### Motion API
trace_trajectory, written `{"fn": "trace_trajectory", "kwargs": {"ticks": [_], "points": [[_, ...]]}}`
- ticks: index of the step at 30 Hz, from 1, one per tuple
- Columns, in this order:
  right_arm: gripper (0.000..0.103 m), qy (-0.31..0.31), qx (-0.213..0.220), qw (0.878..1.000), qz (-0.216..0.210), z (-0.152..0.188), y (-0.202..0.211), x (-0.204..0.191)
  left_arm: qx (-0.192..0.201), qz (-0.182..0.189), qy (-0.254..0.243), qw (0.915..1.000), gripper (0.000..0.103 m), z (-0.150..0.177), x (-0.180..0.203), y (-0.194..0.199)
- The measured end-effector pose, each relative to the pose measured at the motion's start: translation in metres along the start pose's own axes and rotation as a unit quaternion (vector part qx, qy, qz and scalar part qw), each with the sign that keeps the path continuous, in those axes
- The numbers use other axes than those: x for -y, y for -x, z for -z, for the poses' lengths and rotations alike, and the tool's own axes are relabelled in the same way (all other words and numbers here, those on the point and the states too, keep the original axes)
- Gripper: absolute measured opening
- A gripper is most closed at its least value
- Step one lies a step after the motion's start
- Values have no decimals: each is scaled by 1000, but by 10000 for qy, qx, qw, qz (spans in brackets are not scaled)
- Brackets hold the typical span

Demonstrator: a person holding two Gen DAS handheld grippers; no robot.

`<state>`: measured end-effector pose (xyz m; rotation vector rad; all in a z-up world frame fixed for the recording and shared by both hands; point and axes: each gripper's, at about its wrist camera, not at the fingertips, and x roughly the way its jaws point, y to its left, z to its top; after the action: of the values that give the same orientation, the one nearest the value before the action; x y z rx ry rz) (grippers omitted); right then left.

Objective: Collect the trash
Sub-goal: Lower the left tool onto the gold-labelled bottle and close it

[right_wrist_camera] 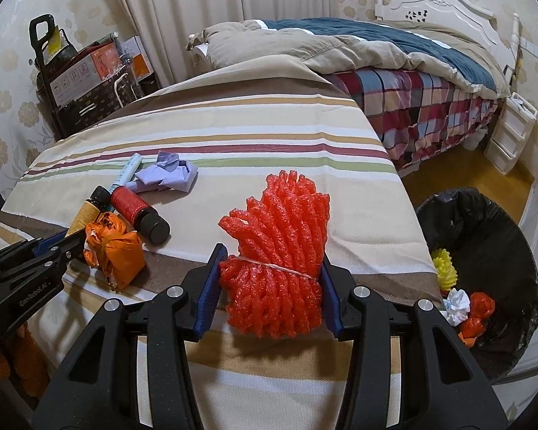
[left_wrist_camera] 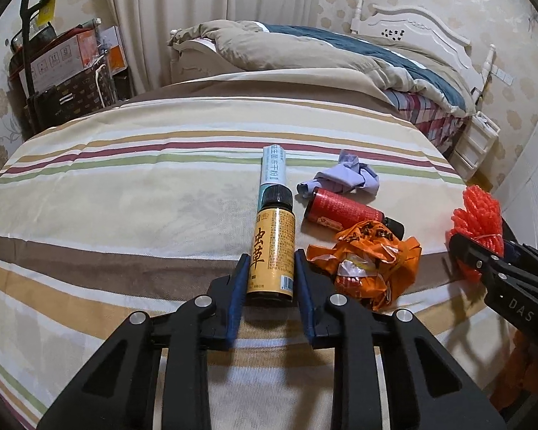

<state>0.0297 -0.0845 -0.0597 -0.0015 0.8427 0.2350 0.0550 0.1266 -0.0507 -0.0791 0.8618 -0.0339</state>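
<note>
My left gripper [left_wrist_camera: 272,255] is shut on the lower body of a yellow-labelled bottle [left_wrist_camera: 274,236] with a black cap, which lies on the striped cloth [left_wrist_camera: 125,197]. Beyond its cap lies a white tube [left_wrist_camera: 274,166]. To the right lie a red bottle [left_wrist_camera: 344,209], a crumpled orange wrapper [left_wrist_camera: 369,265] and a crumpled purple paper [left_wrist_camera: 344,179]. My right gripper [right_wrist_camera: 272,252] is shut on a tied bundle of red foam netting [right_wrist_camera: 279,236], held above the cloth's near right part. A black-lined trash bin [right_wrist_camera: 484,236] stands on the floor at the right, holding several crumpled pieces.
A bed with a tan and blue quilt [right_wrist_camera: 376,43] and a checked sheet stands behind the striped surface. White drawers [right_wrist_camera: 509,136] sit by its far end. Boxes and a trolley [right_wrist_camera: 82,82] are stacked at the back left beside curtains.
</note>
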Motion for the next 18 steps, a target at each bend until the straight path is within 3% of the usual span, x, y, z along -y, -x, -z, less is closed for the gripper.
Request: {"fn": "trace_trajectory", "kwargs": {"ticks": [18], "points": [[45,10,98,10000,10,12,14,2,338,1,93,9994,27,19,2,32]]}}
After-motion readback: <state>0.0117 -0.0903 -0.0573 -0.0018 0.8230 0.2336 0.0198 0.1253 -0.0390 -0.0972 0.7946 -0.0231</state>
